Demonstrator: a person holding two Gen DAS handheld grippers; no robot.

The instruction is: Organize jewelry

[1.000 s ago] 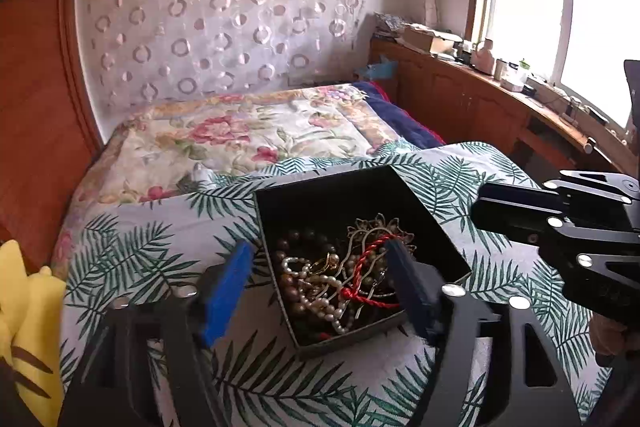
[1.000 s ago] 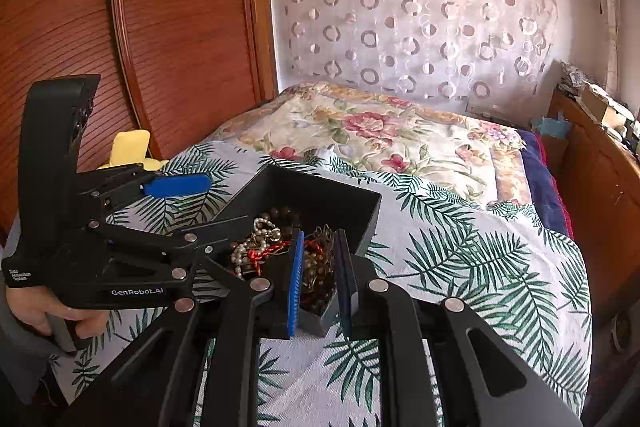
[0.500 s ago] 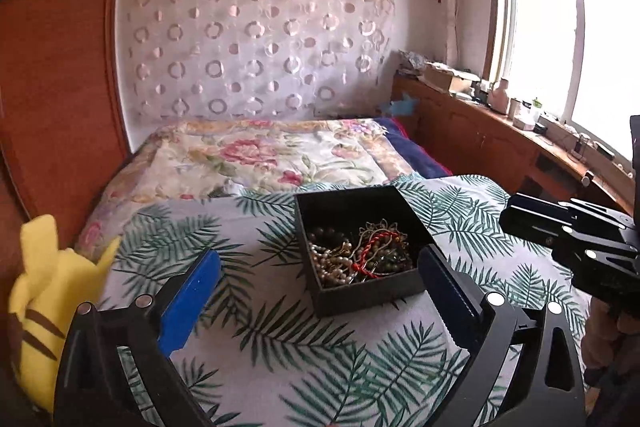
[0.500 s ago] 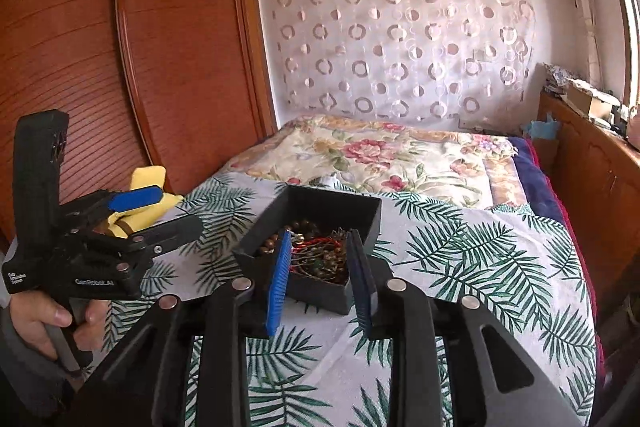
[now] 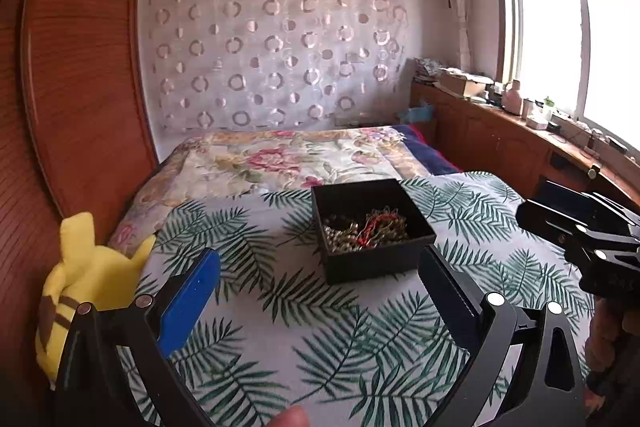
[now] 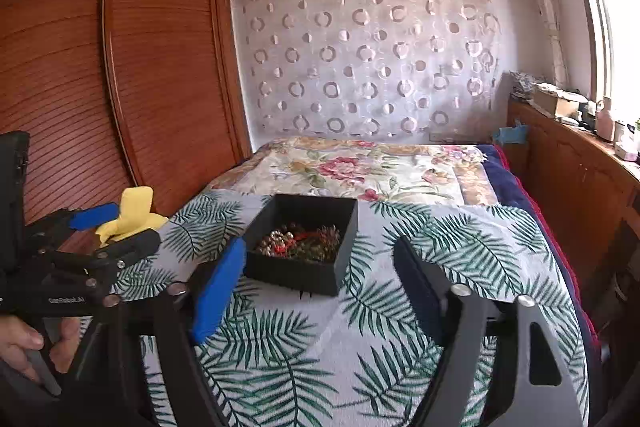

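A black open box (image 5: 372, 227) sits on the palm-leaf bedspread and holds a tangle of jewelry (image 5: 366, 229): pearl beads, dark beads, a red cord. It also shows in the right wrist view (image 6: 304, 247), with the jewelry (image 6: 300, 241) inside. My left gripper (image 5: 320, 291) is open and empty, held back from the box's near side. My right gripper (image 6: 320, 287) is open and empty, also short of the box. Each gripper shows in the other's view: the right one (image 5: 580, 227), the left one (image 6: 116, 227).
A yellow plush toy (image 5: 80, 279) lies at the bed's left edge by the wooden wardrobe (image 6: 120, 67). A floral quilt (image 5: 288, 159) covers the far half of the bed. A wooden counter (image 5: 520, 131) with clutter runs under the window on the right.
Both grippers have pulled back and up from the box. The right gripper's jaws, nearly closed a second ago, have opened wide. The left gripper has opened wider too.
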